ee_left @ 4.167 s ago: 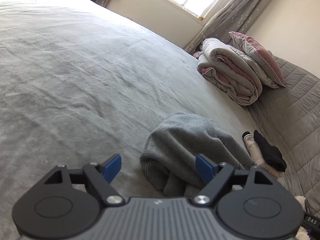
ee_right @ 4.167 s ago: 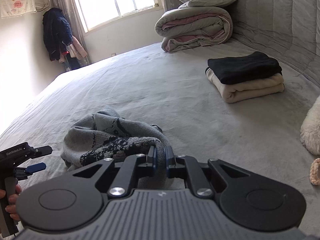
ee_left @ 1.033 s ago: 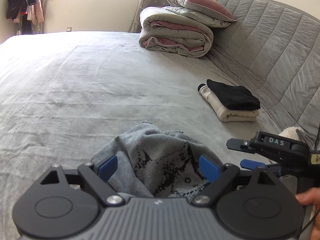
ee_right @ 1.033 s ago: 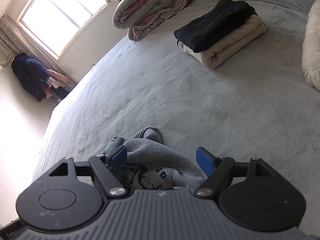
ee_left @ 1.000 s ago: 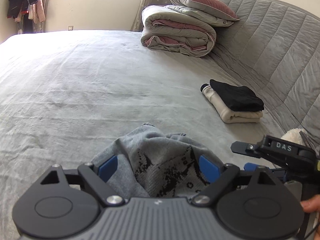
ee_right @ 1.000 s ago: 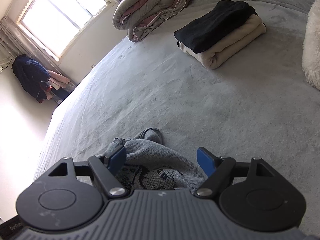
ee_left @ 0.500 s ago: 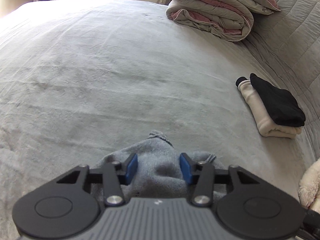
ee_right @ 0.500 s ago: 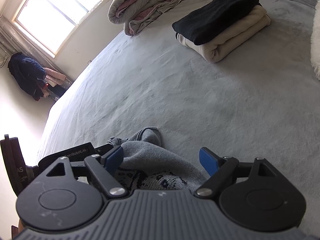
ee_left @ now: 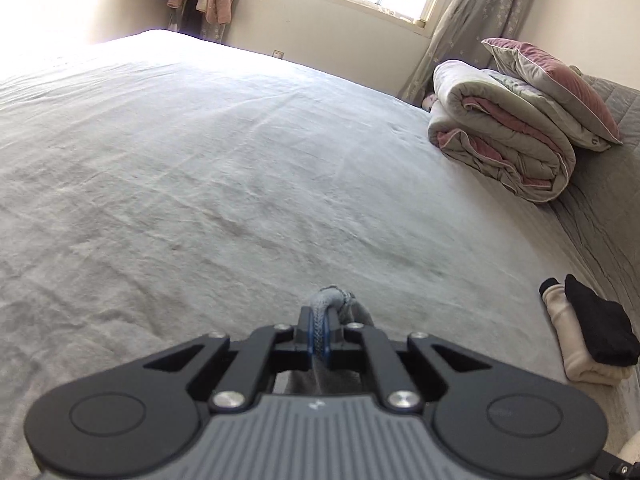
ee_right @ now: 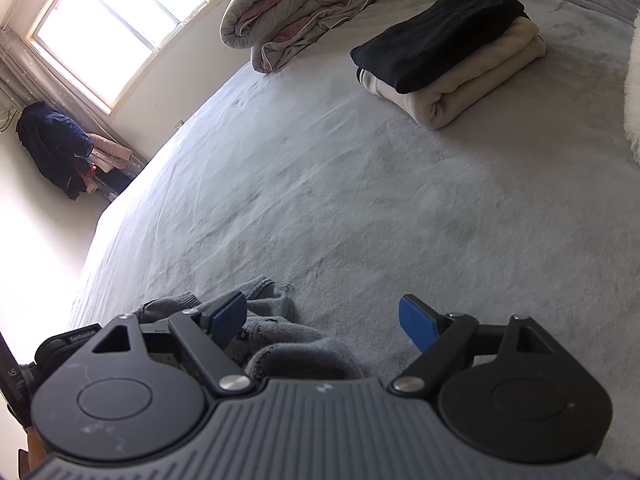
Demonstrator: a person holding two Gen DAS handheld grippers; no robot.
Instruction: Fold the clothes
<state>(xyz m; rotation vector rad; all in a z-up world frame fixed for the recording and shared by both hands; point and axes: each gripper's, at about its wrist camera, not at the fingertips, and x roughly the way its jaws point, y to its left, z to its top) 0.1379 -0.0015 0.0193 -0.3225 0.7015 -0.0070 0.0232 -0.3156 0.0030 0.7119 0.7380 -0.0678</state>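
**Left claw clamps the sweater's edge**

Left claw [ee_left: 319,334] now has its blue pads pressed together on a rolled, ribbed edge of the grey sweater [ee_left: 332,304]; half a second ago those pads stood apart on either side of the knit, and a second ago wider still. So a grip has just been made, which I judge to be the hold needed to lift or spread the garment before any fold can be laid.

From the pinch, the sweater hangs back under the claw's body, with only a small knot of cloth showing ahead of the fingers. In the right wrist view it lies crumpled on the bed [ee_right: 360,208], mostly under and left of the right claw [ee_right: 324,320], whose jaws gape, nothing between them. One blue pad sits over the knit, the other over bare bedcover.

Further off, near the headboard side, a black garment [ee_right: 436,36] rests folded on a cream one [ee_right: 472,88]. Beyond that lies a rolled quilt [ee_left: 500,140] under a pillow [ee_left: 552,80].
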